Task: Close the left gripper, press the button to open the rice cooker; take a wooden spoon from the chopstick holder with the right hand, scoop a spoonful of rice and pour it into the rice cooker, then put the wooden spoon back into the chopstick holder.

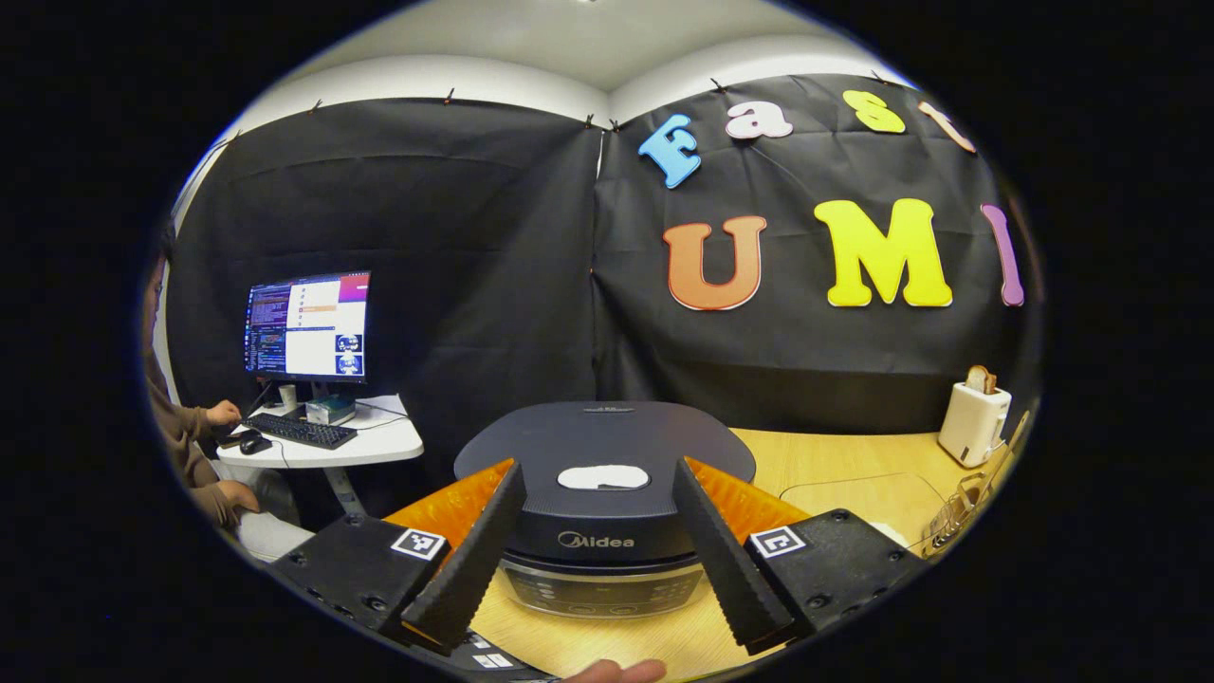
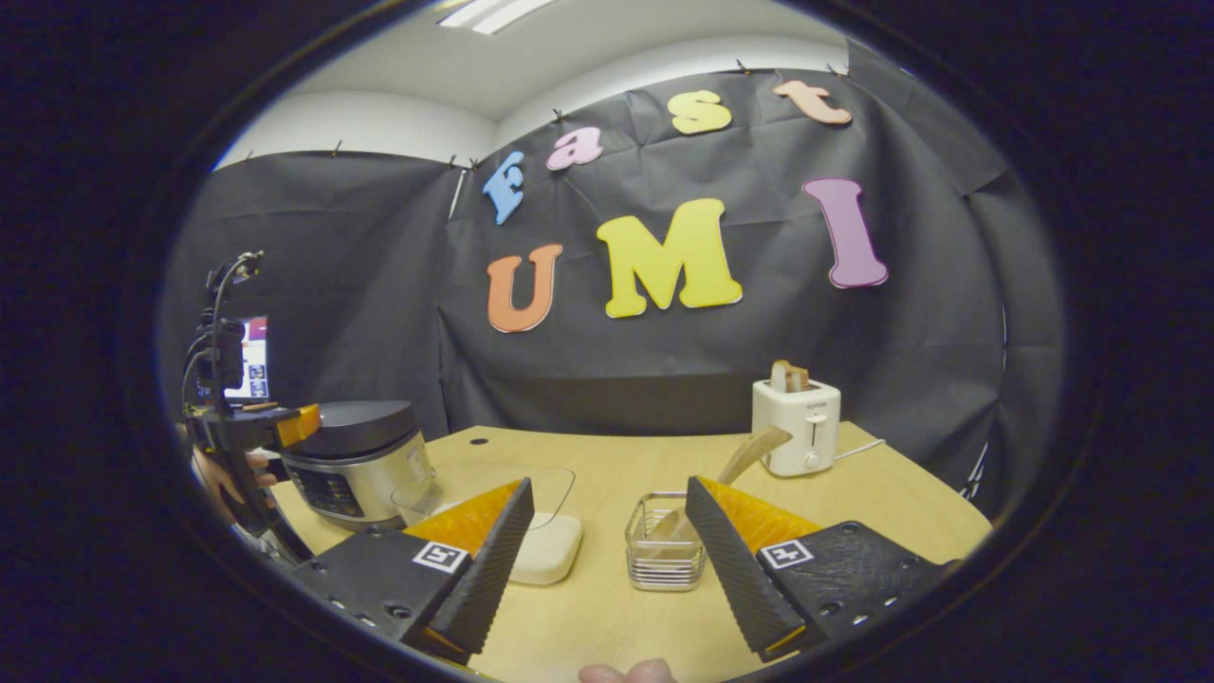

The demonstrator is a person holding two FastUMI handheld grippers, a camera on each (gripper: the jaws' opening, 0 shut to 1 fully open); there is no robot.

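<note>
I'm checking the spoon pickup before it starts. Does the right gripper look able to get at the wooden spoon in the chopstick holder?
Probably yes. The right gripper is open and the wooden spoon leans out of the chopstick holder just ahead, handle bare, nothing between.

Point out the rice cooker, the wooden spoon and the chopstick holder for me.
rice cooker (image 1: pixel 607 446): left gripper view, on the closed dark lid.
wooden spoon (image 2: pixel 754 448): right gripper view, on the end sticking up out of the holder.
chopstick holder (image 2: pixel 664 562): right gripper view, on the wire front wall.
</note>
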